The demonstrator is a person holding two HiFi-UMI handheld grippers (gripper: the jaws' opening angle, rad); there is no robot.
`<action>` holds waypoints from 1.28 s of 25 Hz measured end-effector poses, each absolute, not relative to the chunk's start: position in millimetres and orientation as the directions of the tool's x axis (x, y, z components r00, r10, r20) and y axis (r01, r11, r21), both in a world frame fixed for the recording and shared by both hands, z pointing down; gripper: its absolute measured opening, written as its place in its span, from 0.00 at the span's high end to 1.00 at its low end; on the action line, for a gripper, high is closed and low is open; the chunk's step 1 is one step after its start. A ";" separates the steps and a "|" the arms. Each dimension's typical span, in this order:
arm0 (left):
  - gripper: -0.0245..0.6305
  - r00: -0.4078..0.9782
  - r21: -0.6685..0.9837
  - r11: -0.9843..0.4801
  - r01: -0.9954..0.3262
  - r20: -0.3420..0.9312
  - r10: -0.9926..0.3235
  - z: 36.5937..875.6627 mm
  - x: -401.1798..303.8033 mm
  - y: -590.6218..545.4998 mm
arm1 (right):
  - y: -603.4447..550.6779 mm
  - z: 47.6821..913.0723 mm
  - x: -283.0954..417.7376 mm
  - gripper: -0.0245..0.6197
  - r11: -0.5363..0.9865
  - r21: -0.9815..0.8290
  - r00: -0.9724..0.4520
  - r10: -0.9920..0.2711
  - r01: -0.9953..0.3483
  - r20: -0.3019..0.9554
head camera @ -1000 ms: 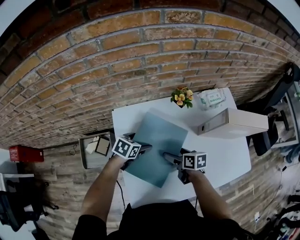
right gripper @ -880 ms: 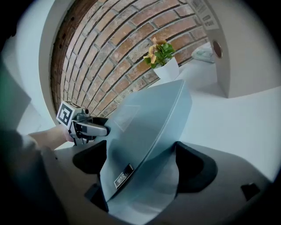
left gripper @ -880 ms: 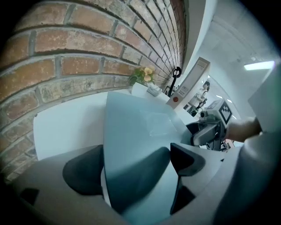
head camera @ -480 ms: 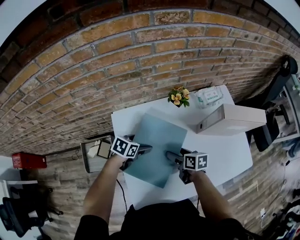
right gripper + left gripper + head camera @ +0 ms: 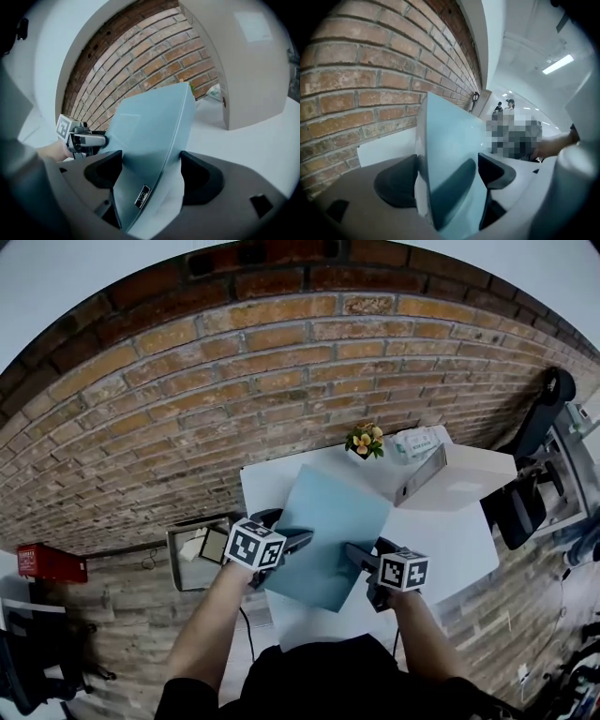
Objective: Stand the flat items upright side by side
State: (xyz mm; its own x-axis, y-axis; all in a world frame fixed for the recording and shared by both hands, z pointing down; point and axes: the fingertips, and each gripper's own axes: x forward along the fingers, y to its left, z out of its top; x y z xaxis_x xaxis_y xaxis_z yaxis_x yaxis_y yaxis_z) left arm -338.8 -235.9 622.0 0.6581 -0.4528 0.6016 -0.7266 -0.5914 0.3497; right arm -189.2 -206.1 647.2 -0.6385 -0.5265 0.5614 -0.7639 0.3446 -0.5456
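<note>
left gripper (image 5: 298,542) and right gripper (image 5: 354,556) – jaws just closed in – each clamp the blue folder (image 5: 333,521), tilted over the table's (image 5: 450,545) left half.

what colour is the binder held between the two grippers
Light teal-blue, the whole binder; clearest in the head view.
</note>
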 end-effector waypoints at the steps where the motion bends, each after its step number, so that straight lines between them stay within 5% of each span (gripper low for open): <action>1: 0.32 0.660 0.338 -0.600 -0.725 0.591 -0.464 615.7 -339.6 -231.4 | -202.5 639.4 -189.9 0.36 0.340 -0.539 -0.628 -0.550 -0.770 0.550; 18: 0.32 0.661 0.246 -0.637 -0.731 0.488 -0.571 562.7 -300.4 -187.2 | -165.3 559.3 -151.4 0.38 0.357 -0.342 -0.486 -0.745 -0.869 0.457; 32: 0.32 0.606 0.173 -0.612 -0.772 0.491 -0.625 552.5 -144.2 -176.3 | -154.3 537.3 3.6 0.38 0.451 -0.234 -0.508 -0.771 -0.861 0.383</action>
State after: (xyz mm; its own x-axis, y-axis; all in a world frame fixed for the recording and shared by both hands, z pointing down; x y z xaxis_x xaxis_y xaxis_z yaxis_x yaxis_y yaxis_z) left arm -144.2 -176.3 552.5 0.6062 -0.6254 0.4913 -0.7716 -0.6123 0.1727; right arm 3.6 -154.3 537.3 -0.5080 -0.7715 0.3831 -0.8614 0.4511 -0.2336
